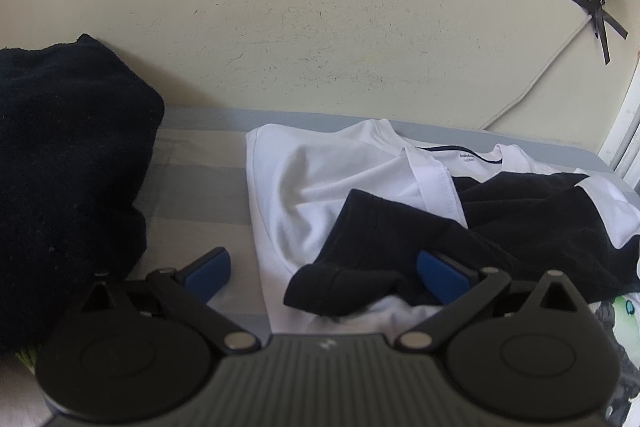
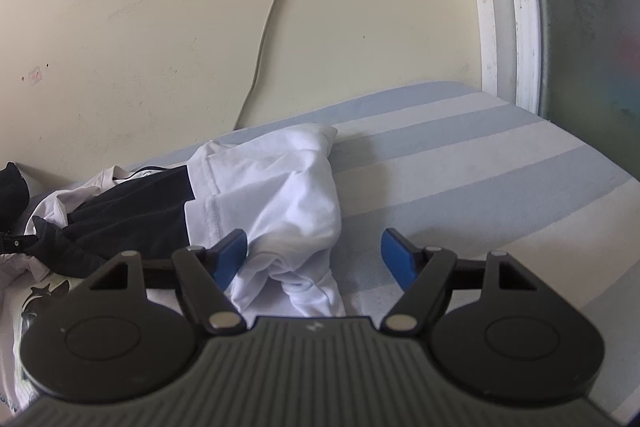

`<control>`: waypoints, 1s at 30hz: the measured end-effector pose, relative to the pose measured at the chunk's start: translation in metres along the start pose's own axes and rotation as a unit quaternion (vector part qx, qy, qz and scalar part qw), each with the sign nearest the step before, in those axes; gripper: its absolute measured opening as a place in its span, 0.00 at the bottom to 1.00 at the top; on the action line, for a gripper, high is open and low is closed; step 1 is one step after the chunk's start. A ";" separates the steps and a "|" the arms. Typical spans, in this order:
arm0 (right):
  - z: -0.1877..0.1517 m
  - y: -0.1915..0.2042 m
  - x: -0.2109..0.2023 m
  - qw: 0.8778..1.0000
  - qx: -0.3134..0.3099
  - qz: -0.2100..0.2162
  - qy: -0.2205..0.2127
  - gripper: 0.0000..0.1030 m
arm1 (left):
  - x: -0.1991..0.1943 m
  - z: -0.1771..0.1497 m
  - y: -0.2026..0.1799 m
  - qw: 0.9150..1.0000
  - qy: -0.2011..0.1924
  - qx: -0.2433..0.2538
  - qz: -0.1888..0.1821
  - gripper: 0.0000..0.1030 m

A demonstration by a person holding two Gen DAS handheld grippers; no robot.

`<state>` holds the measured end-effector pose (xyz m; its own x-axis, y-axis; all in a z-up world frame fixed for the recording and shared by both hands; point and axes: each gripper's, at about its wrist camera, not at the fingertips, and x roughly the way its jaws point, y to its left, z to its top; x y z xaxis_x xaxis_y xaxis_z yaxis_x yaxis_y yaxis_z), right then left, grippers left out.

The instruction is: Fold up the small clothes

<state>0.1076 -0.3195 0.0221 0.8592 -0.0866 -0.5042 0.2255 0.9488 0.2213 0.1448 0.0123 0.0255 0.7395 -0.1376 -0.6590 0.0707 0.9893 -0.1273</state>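
Left wrist view: a white shirt (image 1: 304,183) lies rumpled on the striped bed (image 1: 200,195), its collar toward the wall (image 1: 320,27), and a dark garment (image 1: 400,251) is draped loosely across it. The left tongs (image 1: 322,269) stand wide apart just short of the shirt's near edge, holding nothing; one blue pad sits over bare sheet, the other against the dark garment's folds. From the right wrist view, the shirt (image 2: 280,199) has one bunched side and sleeve facing the right tongs (image 2: 316,255), which are also spread apart and empty, one pad touching the cloth, the other over bare bed (image 2: 480,167).

To my eye the folding has hardly begun: both tools seem poised for a first grasp. The next move likely calls for lifting the dark garment off the shirt, or pinching the shirt's two sides and pulling it flat, before any crease can be made.

Beyond the shirt, toward the left, a dark heap (image 1: 68,167) rests on the bed against the wall. A cable (image 2: 264,39) taped to the wall hangs above the shirt. No containers are visible.
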 end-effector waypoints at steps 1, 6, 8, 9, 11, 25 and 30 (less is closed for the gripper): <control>0.000 0.000 0.000 1.000 0.000 0.001 0.001 0.74 | 0.000 0.000 -0.001 1.000 0.001 0.004 0.002 1.00; 0.000 -0.001 0.000 1.000 0.006 0.001 0.001 0.76 | 0.001 -0.001 -0.003 1.000 0.007 0.016 0.008 1.00; 0.000 -0.001 0.000 1.000 0.006 0.001 0.003 0.76 | 0.002 -0.002 -0.005 1.000 0.011 0.026 0.012 1.00; 0.000 -0.001 0.001 1.000 0.006 0.001 0.002 0.76 | 0.002 -0.002 -0.005 0.999 0.012 0.028 0.013 1.00; 0.000 -0.001 0.000 1.000 0.007 0.001 0.001 0.77 | 0.002 -0.002 -0.005 0.999 0.012 0.030 0.012 1.00; -0.001 -0.003 0.002 1.000 0.009 0.004 0.002 0.78 | 0.001 -0.002 -0.003 0.999 0.018 0.049 0.006 1.00; -0.001 -0.003 0.001 1.000 0.011 0.005 0.002 0.78 | 0.001 -0.002 -0.003 0.998 0.020 0.051 0.005 1.00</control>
<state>0.1074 -0.3222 0.0196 0.8596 -0.0765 -0.5052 0.2273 0.9428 0.2440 0.1438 0.0095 0.0237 0.7131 -0.1270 -0.6895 0.1329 0.9901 -0.0449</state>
